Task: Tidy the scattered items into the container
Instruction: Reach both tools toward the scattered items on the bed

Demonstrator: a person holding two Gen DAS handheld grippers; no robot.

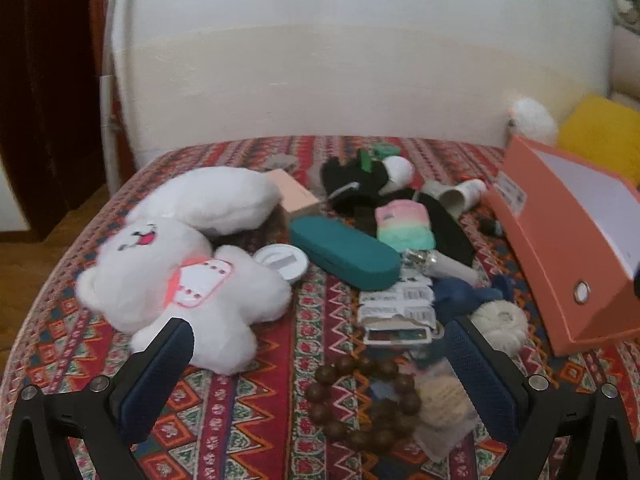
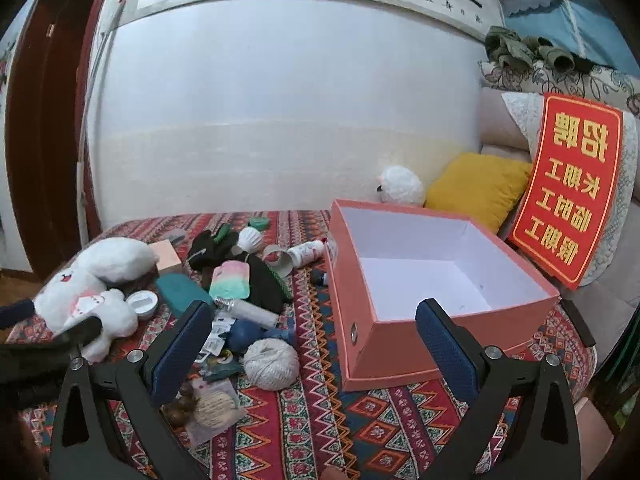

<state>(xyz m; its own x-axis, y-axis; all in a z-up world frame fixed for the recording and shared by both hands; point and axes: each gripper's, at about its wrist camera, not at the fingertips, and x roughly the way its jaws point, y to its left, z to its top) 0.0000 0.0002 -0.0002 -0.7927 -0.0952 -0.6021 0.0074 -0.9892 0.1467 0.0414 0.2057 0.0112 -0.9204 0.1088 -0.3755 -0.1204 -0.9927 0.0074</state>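
Observation:
An orange cardboard box [image 2: 354, 304] with a white inside stands open and empty on the patterned cloth [image 2: 304, 420], right of the clutter. In the left wrist view its orange side [image 1: 552, 248] is at the right. The clutter holds a white plush bear [image 1: 172, 280], a teal case [image 1: 344, 252], a brown bead bracelet [image 1: 360, 400], a white yarn ball [image 2: 272, 364], a pastel pouch [image 2: 231, 280] and a small white bottle [image 2: 308, 251]. My left gripper [image 1: 318, 330] is open over the beads, holding nothing. My right gripper [image 2: 314, 310] is open between the yarn ball and the box's near corner.
A yellow cushion [image 2: 476, 192], a red sign [image 2: 568, 188] and a white fluffy toy [image 2: 402, 186] sit behind the box against the wall and sofa. The cloth's left edge drops to a wooden floor [image 1: 24, 272]. Bare cloth lies in front of the box.

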